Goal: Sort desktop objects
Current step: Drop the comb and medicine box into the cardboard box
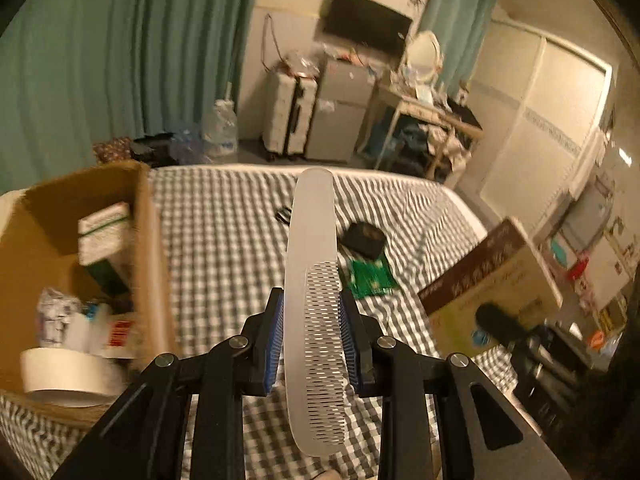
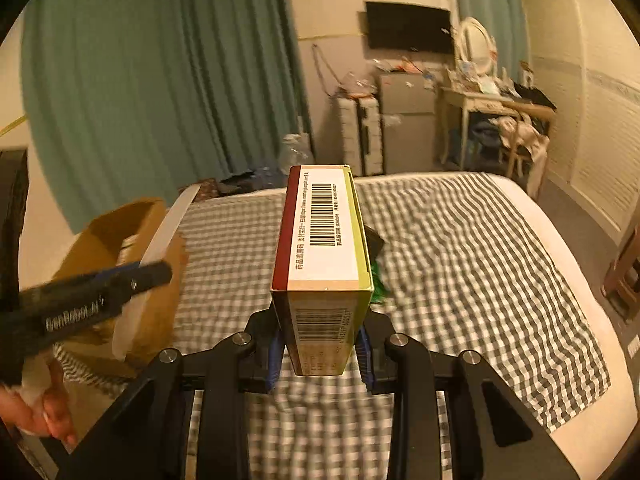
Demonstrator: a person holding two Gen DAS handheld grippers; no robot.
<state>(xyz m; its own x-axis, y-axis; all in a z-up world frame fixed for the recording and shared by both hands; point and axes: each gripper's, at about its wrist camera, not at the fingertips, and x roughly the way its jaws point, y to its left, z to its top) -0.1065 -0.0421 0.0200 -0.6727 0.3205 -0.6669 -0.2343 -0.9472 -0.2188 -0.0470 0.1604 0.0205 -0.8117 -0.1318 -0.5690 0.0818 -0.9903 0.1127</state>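
- The left claw (image 1: 313,344) is clamped on a pale comb (image 1: 310,300), its blue pads (image 1: 275,346) pressing the toothed half from both sides; the smooth handle end juts forward and up, away from the camera, over the bed.
- This claw is raised above the checked bedspread (image 1: 224,240), pointing along the bed toward the far wall, with the open cardboard box (image 1: 148,240) just to its left.
- Inside that box lie a roll of white tape (image 1: 68,376), a green-and-white carton (image 1: 105,232) and a few small packets too blurred to name.
- On the bedspread ahead of the comb sit a small black case (image 1: 365,238) and a green packet (image 1: 370,276), near each other — a small dark clip (image 1: 283,214) lies farther back.
- The right claw (image 2: 322,350) is closed tight on a medicine box (image 2: 324,248), gripping its near end; the box stands on its narrow side, barcode face up, long axis pointing forward.
- This claw also hovers level above the bedspread (image 2: 460,260), roughly over the middle of the bed.
- In the right wrist view the left claw (image 2: 96,300) shows from the side at the left edge, angled up toward the cardboard box (image 2: 120,236), with the person's hand (image 2: 36,412) below it on the handle.
- A second printed carton (image 1: 492,280) stands at the bed's right edge.
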